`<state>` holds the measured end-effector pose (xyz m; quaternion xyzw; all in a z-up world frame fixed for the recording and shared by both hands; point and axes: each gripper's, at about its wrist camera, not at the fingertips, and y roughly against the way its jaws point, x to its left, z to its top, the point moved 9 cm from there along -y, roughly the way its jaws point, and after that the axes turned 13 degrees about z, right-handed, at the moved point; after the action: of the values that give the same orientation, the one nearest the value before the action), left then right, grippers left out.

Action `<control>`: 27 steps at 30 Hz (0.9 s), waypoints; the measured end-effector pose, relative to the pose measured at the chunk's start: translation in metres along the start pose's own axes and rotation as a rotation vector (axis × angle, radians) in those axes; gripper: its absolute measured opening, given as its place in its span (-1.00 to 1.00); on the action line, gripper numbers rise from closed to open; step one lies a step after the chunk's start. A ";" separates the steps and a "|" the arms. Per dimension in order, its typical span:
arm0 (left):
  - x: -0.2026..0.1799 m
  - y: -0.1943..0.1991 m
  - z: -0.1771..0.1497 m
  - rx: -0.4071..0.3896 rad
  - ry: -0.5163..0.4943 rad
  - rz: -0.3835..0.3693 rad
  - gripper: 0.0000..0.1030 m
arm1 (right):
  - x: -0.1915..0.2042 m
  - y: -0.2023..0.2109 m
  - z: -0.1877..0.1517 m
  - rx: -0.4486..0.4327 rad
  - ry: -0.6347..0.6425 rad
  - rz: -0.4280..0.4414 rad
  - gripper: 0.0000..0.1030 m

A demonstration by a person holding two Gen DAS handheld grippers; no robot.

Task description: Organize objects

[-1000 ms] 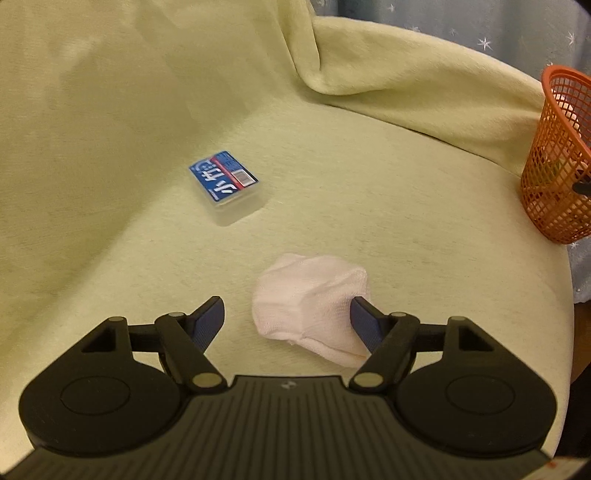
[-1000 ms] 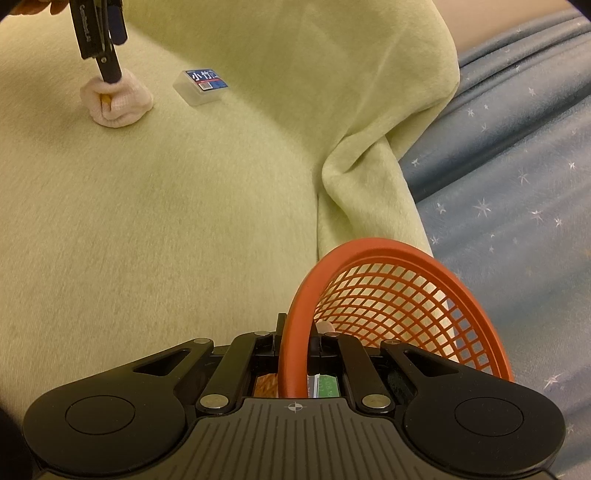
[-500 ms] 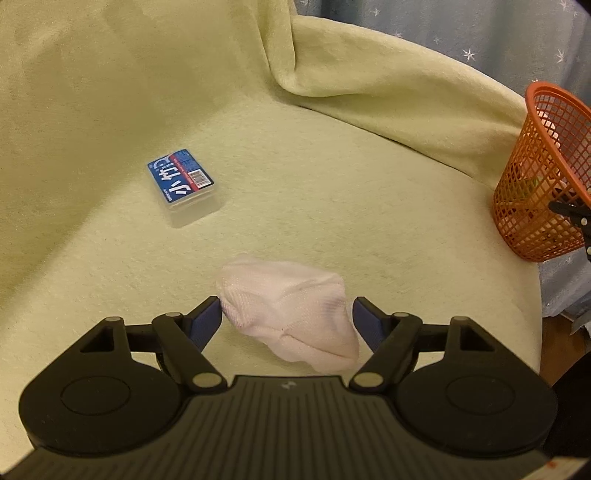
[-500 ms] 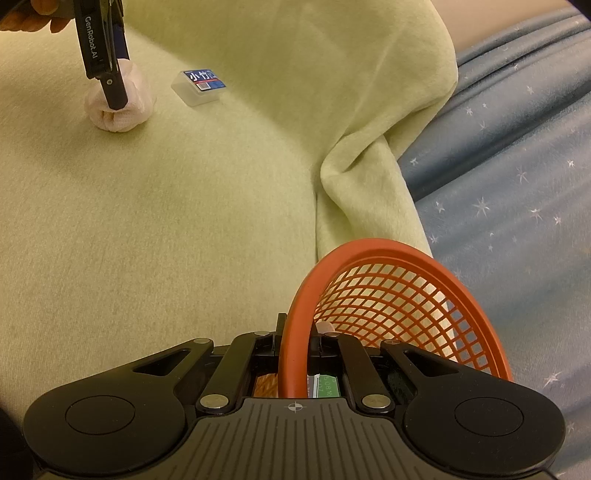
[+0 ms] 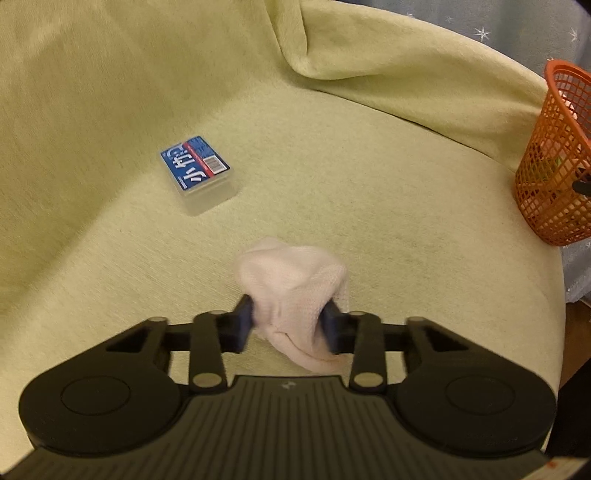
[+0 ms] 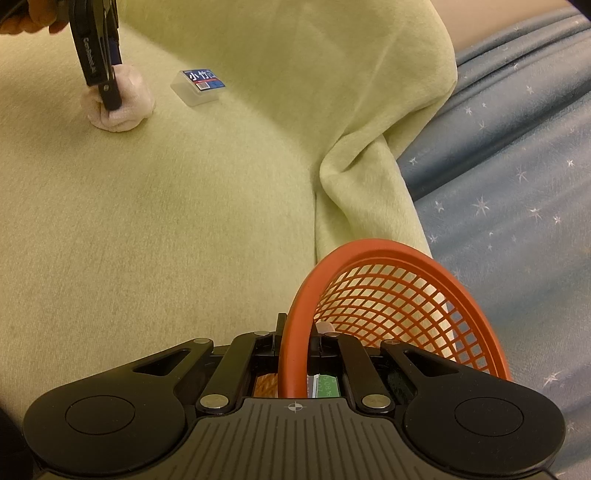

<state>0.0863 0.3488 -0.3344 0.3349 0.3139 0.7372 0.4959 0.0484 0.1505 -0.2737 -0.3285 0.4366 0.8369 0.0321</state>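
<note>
A balled white sock (image 5: 295, 291) lies on the pale green blanket. My left gripper (image 5: 290, 317) has its jaws closing on it, and the blue pads press into the cloth on both sides. The right wrist view shows the same sock (image 6: 125, 107) under the left gripper (image 6: 107, 92) at the far left. My right gripper (image 6: 293, 347) is shut on the rim of the orange mesh basket (image 6: 391, 291), which holds a few items. A clear plastic box with a blue label (image 5: 197, 173) rests beyond the sock.
The green blanket (image 5: 351, 155) covers the seat and folds up at the back. A blue star-patterned cloth (image 6: 517, 155) lies to the right. The orange basket (image 5: 554, 155) stands at the blanket's right edge. A hand (image 6: 29, 18) holds the left gripper.
The left gripper's jaws have gone from wide apart around the sock to pinching it, bunching the cloth. The right gripper and basket have kept still.
</note>
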 end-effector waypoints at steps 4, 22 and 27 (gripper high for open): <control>-0.001 0.011 0.000 -0.012 -0.043 0.000 -0.49 | -0.001 0.000 0.001 -0.001 0.000 0.000 -0.95; -0.013 0.069 0.021 -0.096 -0.043 -0.066 -0.49 | -0.001 -0.001 0.001 -0.001 0.003 -0.002 -0.95; -0.023 0.084 0.036 -0.131 -0.056 -0.097 -0.49 | 0.000 -0.001 0.001 -0.001 0.004 -0.002 -0.95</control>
<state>0.0782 0.3055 -0.2507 0.3066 0.2668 0.7215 0.5606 0.0488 0.1517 -0.2740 -0.3308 0.4358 0.8364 0.0320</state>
